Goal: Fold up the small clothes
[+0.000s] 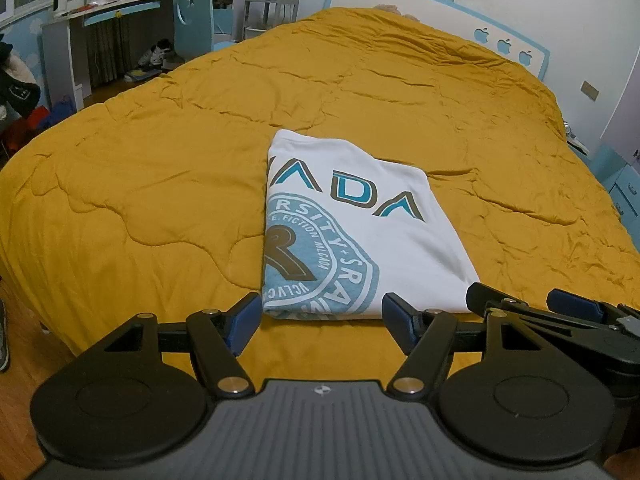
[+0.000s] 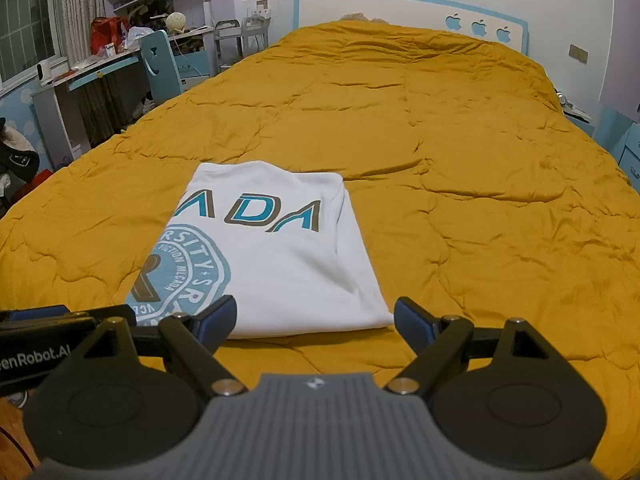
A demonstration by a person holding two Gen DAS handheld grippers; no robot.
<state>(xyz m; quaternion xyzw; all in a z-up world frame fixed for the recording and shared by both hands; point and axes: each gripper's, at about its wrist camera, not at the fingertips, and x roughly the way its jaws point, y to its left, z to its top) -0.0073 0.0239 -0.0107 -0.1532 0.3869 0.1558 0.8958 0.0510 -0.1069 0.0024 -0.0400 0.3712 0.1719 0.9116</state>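
A white T-shirt with a teal and brown printed crest lies folded into a neat rectangle on the mustard-yellow quilt of the bed, toward the foot end. Just short of the shirt's near edge, the left gripper and right gripper hover side by side, each with jaws spread wide and holding nothing. Beyond the shirt, the quilt runs to a white and blue headboard.

Both wrist cameras sit side by side at the near edge of the bed, angled down toward the headboard. Each looks closely over its own fingers. They share the folded white shirt, the quilt and the far wall.
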